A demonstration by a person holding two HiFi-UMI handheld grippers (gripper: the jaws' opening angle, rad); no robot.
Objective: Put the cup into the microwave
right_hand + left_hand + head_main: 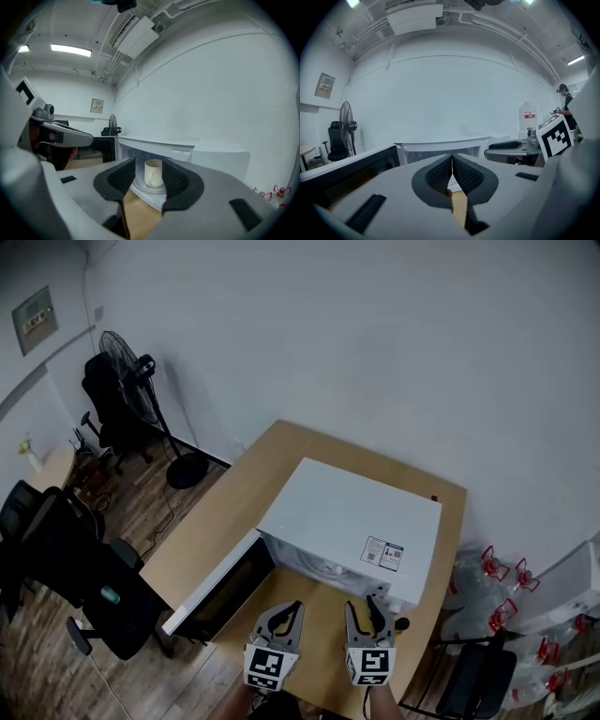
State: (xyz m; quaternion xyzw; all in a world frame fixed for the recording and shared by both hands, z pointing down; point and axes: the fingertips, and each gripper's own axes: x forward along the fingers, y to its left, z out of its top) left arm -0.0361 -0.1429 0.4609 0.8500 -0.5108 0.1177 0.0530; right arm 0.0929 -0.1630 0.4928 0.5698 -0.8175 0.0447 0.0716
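Ahead, cup (pixel 153 172) in microwave (pixel 213 157), beyond right tool (pixel 367 611)

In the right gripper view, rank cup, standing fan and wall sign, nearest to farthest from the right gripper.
1. cup, inside the microwave, straight ahead.
2. standing fan, farther back on the left.
3. wall sign, above and beyond the fan.

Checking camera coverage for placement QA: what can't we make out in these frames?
- Right gripper view: the cup stands inside the microwave, seen side-on past the open right gripper. The cup's inside is hidden.
- Head view: the microwave's top hides the cup, and its label is too small to read.
- Left gripper view: the shut left gripper blocks the view into the microwave, so no cup shows.
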